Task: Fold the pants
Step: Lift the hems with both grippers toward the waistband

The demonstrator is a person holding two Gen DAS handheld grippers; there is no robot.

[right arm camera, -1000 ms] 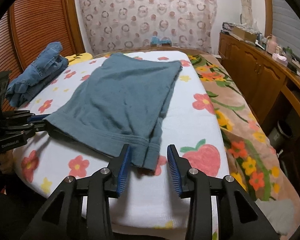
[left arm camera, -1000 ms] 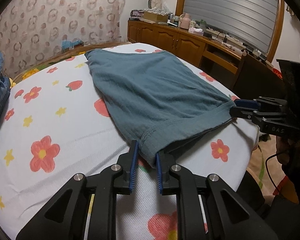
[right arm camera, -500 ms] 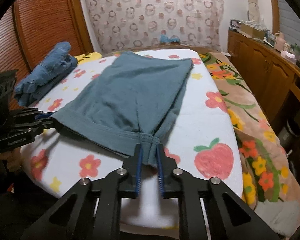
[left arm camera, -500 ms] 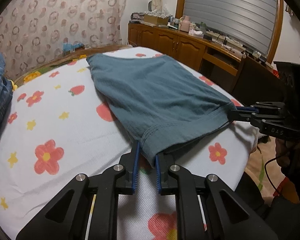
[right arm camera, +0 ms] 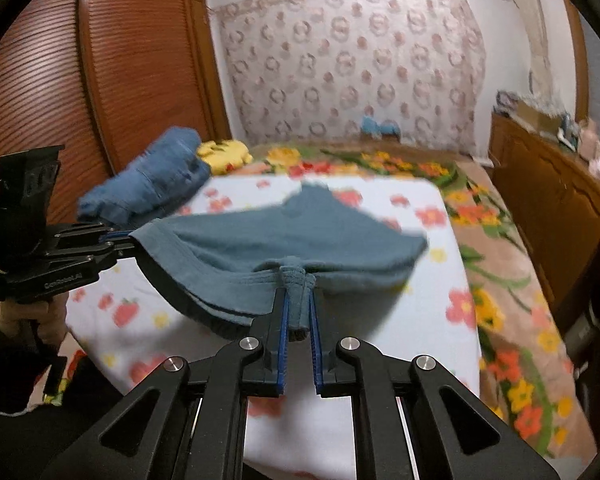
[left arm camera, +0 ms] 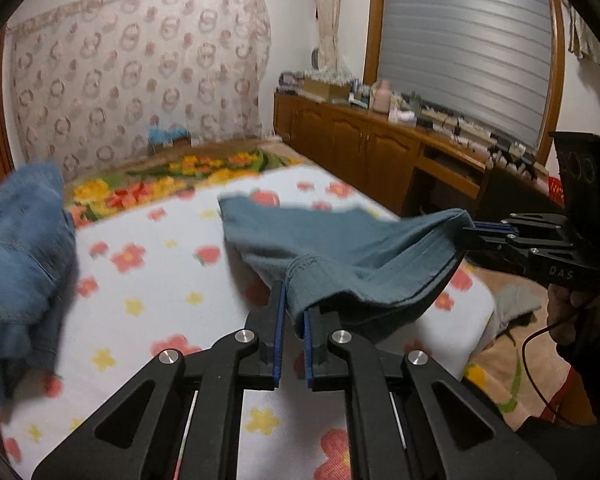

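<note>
Pants: teal, waistband end raised above the near edge of the bed; leg end, blurred, seemingly resting toward the far edge.
Left tool: pressed together on one waistband corner.
Right tool: pinched on the opposite waistband corner, which is bunched between the pads.
Key relation: the long axis of the pants runs away from both tools toward the far edge; the waistband is stretched between them, neither tool nearer the leg end.
Step judged: waistband to be carried forward over the legs.
Bystander: folded jeans lie at the left edge.
</note>
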